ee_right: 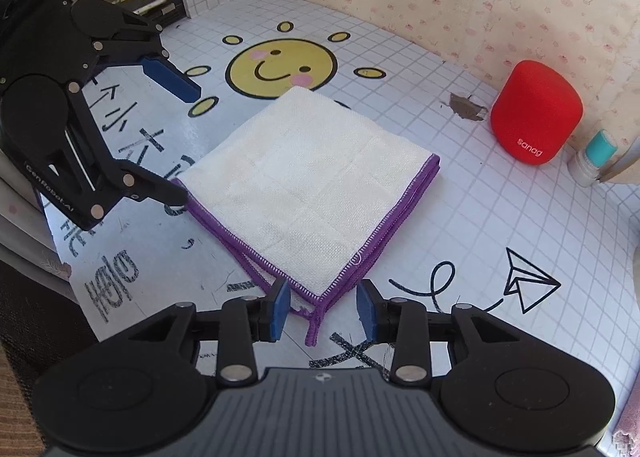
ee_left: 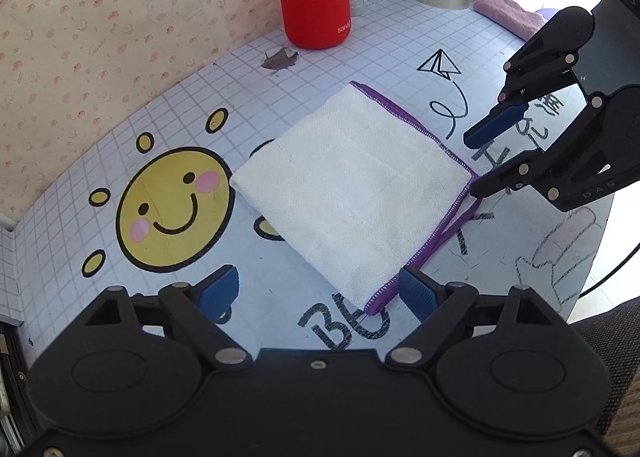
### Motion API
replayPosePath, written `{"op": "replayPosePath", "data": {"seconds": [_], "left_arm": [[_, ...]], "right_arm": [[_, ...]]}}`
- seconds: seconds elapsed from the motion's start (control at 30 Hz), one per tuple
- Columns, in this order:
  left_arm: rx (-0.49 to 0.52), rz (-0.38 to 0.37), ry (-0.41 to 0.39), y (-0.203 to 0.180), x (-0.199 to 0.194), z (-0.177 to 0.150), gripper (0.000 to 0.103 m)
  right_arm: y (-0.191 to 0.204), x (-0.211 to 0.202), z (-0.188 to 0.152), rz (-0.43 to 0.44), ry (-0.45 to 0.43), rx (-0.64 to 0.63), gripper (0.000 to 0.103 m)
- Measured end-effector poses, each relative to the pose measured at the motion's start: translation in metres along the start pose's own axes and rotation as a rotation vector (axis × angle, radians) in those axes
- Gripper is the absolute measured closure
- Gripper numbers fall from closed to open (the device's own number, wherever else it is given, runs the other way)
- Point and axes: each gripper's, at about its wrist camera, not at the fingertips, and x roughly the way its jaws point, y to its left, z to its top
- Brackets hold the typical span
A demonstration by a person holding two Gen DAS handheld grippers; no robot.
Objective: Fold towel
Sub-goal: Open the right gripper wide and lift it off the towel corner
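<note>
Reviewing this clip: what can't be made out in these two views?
- Towel layers: folded, count unclear in either view.
- Pink cloth: left wrist view, cut off by the right gripper.
- Teal-capped bottle: label too small.
- Left gripper: its lower finger tip hidden at the towel's corner, right wrist view.

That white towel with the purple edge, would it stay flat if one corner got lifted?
Probably not: the white woven towel with purple stitched edging looks thin and soft, so it would likely droop. Its stacked folded layers would probably peel apart. It seems light, apt to slide on the smooth printed mat.
</note>
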Motion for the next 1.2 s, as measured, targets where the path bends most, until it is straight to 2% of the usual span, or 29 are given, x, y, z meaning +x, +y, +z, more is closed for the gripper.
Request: {"op": "replayPosePath", "data": {"seconds": [0.17,0.43,0.7,1.0,1.2], "left_arm": [[0.006,0.044,0.022,0.005,0.004,-0.001,0.015],[0.013,0.044,0.06,0.007,0.012,-0.007,0.015],[0.024,0.035,0.076,0.005,0.017,-0.012,0.015],[0.049,0.035,0.102,0.002,0.023,-0.016,0.015],[0.046,0.027,0.089,0.003,0.021,-0.018,0.015]], "right_arm": [[0.002,-0.004,0.007,-0.005,-0.025,0.0,0.068],[0.008,0.016,0.009,0.004,0.004,-0.025,0.068],[0.006,0.019,0.005,0.013,0.007,-0.028,0.065],[0.024,0.025,0.003,-0.017,0.021,-0.121,0.041],[0.026,0.026,0.006,-0.028,0.038,-0.108,0.039]]}}
